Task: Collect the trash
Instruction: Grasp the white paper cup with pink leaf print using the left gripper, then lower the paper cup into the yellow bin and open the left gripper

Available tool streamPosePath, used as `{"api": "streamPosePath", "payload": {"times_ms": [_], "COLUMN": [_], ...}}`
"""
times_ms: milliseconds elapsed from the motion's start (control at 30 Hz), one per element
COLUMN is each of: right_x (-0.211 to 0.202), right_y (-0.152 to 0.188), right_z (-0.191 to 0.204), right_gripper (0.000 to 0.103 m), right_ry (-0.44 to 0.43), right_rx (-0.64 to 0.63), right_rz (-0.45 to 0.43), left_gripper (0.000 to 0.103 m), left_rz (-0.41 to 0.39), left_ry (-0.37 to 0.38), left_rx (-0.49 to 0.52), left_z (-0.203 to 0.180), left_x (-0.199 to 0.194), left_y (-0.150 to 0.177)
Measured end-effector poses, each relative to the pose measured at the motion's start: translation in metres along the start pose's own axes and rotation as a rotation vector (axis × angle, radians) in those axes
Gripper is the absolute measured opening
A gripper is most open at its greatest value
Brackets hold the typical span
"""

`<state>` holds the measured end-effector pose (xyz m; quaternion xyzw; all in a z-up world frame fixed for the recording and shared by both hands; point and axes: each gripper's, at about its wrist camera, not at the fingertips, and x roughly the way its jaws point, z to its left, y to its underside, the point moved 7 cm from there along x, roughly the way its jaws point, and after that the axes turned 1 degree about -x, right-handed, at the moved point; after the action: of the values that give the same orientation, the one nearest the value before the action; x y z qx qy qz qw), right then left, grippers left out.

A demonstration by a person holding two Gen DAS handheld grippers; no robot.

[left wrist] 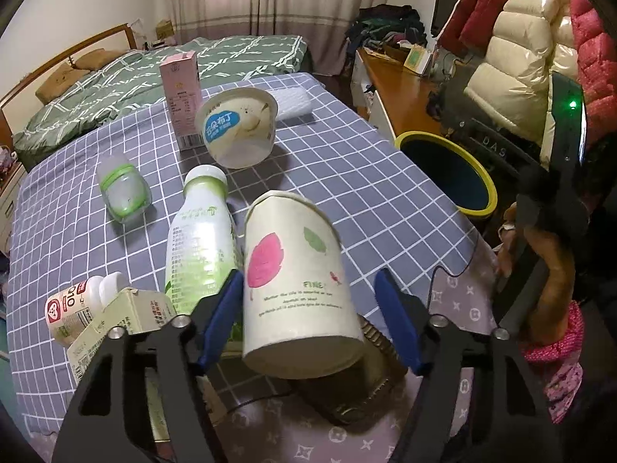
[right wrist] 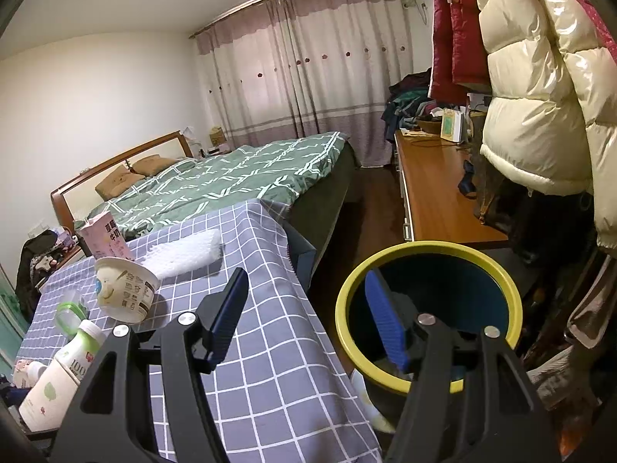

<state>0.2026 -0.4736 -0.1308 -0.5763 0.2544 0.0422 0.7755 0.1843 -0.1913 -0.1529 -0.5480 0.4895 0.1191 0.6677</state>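
Note:
In the left wrist view my left gripper (left wrist: pixel 308 305) is open around an upside-down paper cup (left wrist: pixel 297 285) with a pink and a green leaf print; the blue pads stand apart from its sides. A white and green bottle (left wrist: pixel 202 235) lies just left of it. The yellow-rimmed blue trash bin (left wrist: pixel 449 169) stands off the table's right edge. In the right wrist view my right gripper (right wrist: pixel 308 308) is open and empty, one finger over the table edge, the other over the bin (right wrist: pixel 428 308).
On the grey checked tablecloth (left wrist: pixel 347 177) lie a pudding tub (left wrist: pixel 239 127), a pink carton (left wrist: pixel 181 100), a small clear jar (left wrist: pixel 123 189), a small bottle (left wrist: pixel 73 308), a beige carton (left wrist: pixel 123 320) and white foam wrap (right wrist: pixel 185 250). A dark object (left wrist: pixel 358 386) lies under the cup.

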Motion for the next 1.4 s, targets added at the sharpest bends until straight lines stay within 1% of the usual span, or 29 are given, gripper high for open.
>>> {"api": "streamPosePath", "payload": {"times_ms": [33,100,200,333,467,567,733,800,933,1033,1133,1233,1300,1367,1400], "right_x": [0.0,-0.001,-0.003,-0.015,-0.026,-0.038,-0.061,-0.068,-0.08,-0.085,-0.089,-0.092,-0.093,-0.095,-0.096], "right_y": [0.0,0.0,-0.001,-0.004,-0.008,-0.013,-0.016,-0.015,-0.012,-0.01,-0.004,0.001,0.003,0.006,0.006], "right_z": [-0.001,-0.002,-0.003,-0.011,-0.026,-0.042,-0.073,-0.086,-0.116,-0.134,-0.152,-0.17,-0.179,-0.188,-0.191], "right_gripper": [0.06,0.06,0.06,0.06,0.06,0.06,0.06,0.06,0.06,0.06,0.06,0.06,0.06,0.061,0.061], "right_ry": [-0.002,-0.005,-0.006,-0.024,-0.018,0.003,0.068,0.101,0.15,0.178,0.212,0.236,0.246,0.257,0.261], "right_rx": [0.005,0.011,0.018,0.052,0.065,0.068,0.057,0.055,0.073,0.086,0.1,0.117,0.124,0.132,0.134], "right_rz": [0.0,-0.001,-0.012,-0.072,-0.071,-0.085,-0.116,-0.125,-0.135,-0.139,-0.137,-0.129,-0.123,-0.118,-0.116], "left_gripper": [0.057,0.054,0.053,0.053,0.053,0.053,0.053,0.053,0.053,0.053,0.053,0.054,0.055,0.056,0.061], "left_rz": [0.001,0.004,-0.005,-0.042,-0.069,-0.083,-0.092,-0.092,-0.063,-0.05,-0.019,0.014,0.024,0.029,0.027], "left_ry": [-0.007,-0.004,0.004,0.016,0.02,0.034,0.107,0.138,0.194,0.202,0.211,0.21,0.204,0.203,0.21], "left_rx": [0.002,0.001,0.005,0.005,0.017,0.031,0.058,0.077,0.11,0.145,0.166,0.181,0.195,0.187,0.177], "left_z": [0.0,0.001,-0.001,-0.003,-0.008,-0.017,-0.054,-0.076,-0.119,-0.152,-0.186,-0.21,-0.226,-0.237,-0.242], "left_x": [0.0,0.0,-0.002,-0.012,-0.02,-0.019,-0.005,0.006,0.035,0.062,0.095,0.119,0.136,0.15,0.157], "left_y": [0.0,0.0,-0.002,-0.015,-0.032,-0.048,-0.075,-0.088,-0.11,-0.127,-0.141,-0.148,-0.153,-0.158,-0.162]}}
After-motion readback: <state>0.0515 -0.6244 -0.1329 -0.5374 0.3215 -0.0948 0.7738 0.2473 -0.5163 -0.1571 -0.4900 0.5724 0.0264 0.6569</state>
